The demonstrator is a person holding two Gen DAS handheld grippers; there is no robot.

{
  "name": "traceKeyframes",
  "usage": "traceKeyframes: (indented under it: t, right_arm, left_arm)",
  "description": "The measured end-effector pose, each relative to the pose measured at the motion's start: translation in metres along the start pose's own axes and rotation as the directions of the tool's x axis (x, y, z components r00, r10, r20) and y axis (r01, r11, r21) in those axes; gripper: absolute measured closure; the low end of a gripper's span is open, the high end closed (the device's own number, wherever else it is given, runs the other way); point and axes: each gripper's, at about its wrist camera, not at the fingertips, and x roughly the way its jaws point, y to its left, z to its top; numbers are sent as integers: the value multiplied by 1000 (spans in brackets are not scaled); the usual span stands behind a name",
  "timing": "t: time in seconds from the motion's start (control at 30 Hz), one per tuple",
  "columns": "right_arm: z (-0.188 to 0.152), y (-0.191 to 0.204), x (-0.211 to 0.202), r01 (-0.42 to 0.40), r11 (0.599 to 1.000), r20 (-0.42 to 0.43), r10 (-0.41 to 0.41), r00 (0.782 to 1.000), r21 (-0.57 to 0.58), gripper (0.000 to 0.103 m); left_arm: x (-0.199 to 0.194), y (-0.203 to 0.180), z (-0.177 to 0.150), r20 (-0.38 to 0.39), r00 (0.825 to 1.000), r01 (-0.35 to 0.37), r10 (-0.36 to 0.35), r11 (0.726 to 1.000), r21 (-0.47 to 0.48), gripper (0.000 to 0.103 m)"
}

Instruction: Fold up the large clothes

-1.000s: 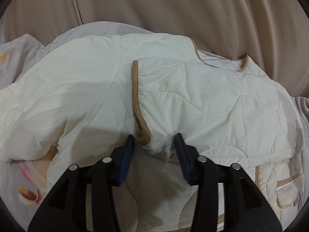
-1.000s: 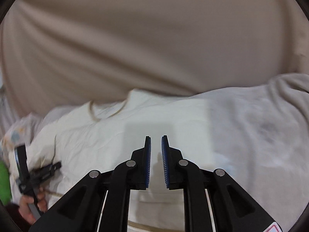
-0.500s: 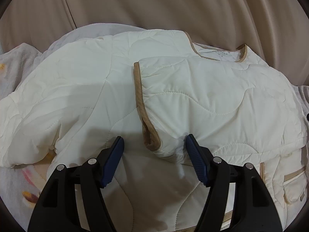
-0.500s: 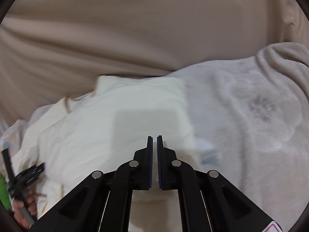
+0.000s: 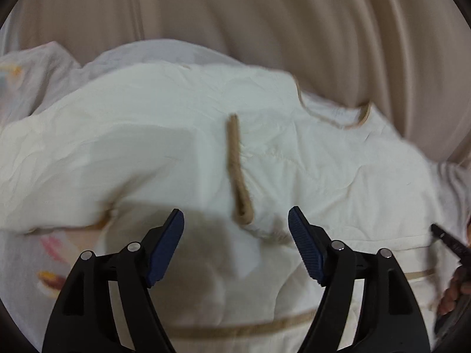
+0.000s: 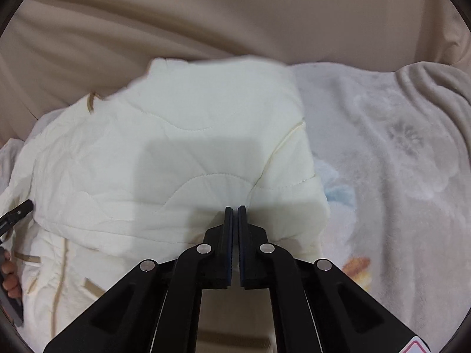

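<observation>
The quilted jacket [image 5: 309, 170], cream with wavy stitched channels and tan binding [image 5: 237, 173] along its edges, lies spread on a pale fleece blanket [image 6: 397, 147] with a faint floral print, in front of a beige cushion back [image 6: 206, 14]. The left gripper [image 5: 236, 223] hovers over the jacket with its blue ribbed pads [image 5: 164, 250] set wide apart, holding nothing. The right gripper [image 6: 235, 214] has its fingers nearly closed at a fold of the jacket sleeve [image 6: 288, 200]; whether fabric is pinched cannot be told.

Nothing readable anywhere tbh, the neck label inside the jacket [image 5: 265, 135] collar is way too blurry to make out.
</observation>
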Motion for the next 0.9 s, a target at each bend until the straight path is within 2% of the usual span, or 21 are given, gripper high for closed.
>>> traceKeyframes:
  t: [0.03, 0.1, 0.2, 0.27, 0.33, 0.43, 0.5, 0.57, 0.6, 0.63, 0.67, 0.7, 0.73, 0.8, 0.9]
  right_arm:
    - [0, 1, -8, -17, 1000, 8, 17, 1000, -9, 94]
    - [-11, 11, -24, -68, 997, 18, 69, 997, -38, 93]
    - [-41, 22, -43, -133, 987, -6, 132, 991, -88, 92]
    - [-59, 30, -44, -165, 981, -35, 162, 986, -99, 92]
    - [-75, 34, -45, -169, 980, -56, 164, 985, -104, 91]
    - [-80, 33, -46, -170, 981, -48, 166, 985, -96, 91]
    - [-80, 28, -42, -179, 981, -51, 176, 983, -71, 91]
    - [-81, 26, -42, -186, 981, -53, 183, 982, -57, 91]
    - [-81, 25, -41, -189, 980, -54, 186, 981, -54, 91]
    - [-81, 24, -40, -192, 980, -55, 189, 980, -50, 91]
    - [-81, 24, -39, -194, 980, -56, 192, 980, -47, 91]
    - [-81, 23, -39, -196, 980, -56, 194, 979, -43, 91]
    - [-81, 22, -39, -200, 979, -56, 198, 979, -36, 91]
    - [-81, 21, -38, -208, 978, -55, 206, 977, -25, 91]
    - [-81, 18, -38, -223, 975, -53, 222, 974, -4, 91]
  left_arm:
    - [-17, 15, 1, 22, 1000, 2, -1, 1000, -28, 22]
    - [-47, 49, 4, 61, 998, -13, 19, 995, -99, 14]
    - [-83, 121, 7, 80, 989, -106, 128, 966, -236, 13]
    - [-97, 176, 7, 54, 969, -210, 241, 918, -336, 13]
    - [-106, 229, 2, 15, 941, -295, 338, 842, -452, 13]
    - [-110, 290, -7, -38, 917, -342, 396, 734, -587, 13]
    - [-105, 313, -12, -62, 918, -341, 393, 699, -629, 16]
    - [-95, 325, -12, -77, 927, -327, 368, 687, -650, 23]
    - [-91, 328, -11, -79, 926, -329, 370, 683, -652, 30]
    - [-88, 324, -7, -74, 920, -339, 385, 687, -643, 50]
    - [-85, 321, -2, -67, 920, -341, 387, 701, -626, 64]
    - [-82, 314, 4, -69, 920, -346, 385, 718, -604, 82]
    - [-84, 305, 12, -56, 919, -348, 391, 733, -584, 92]
    - [-96, 286, 28, 7, 920, -326, 392, 775, -542, 96]
    - [-111, 225, 62, 116, 902, -338, 415, 848, -407, 97]
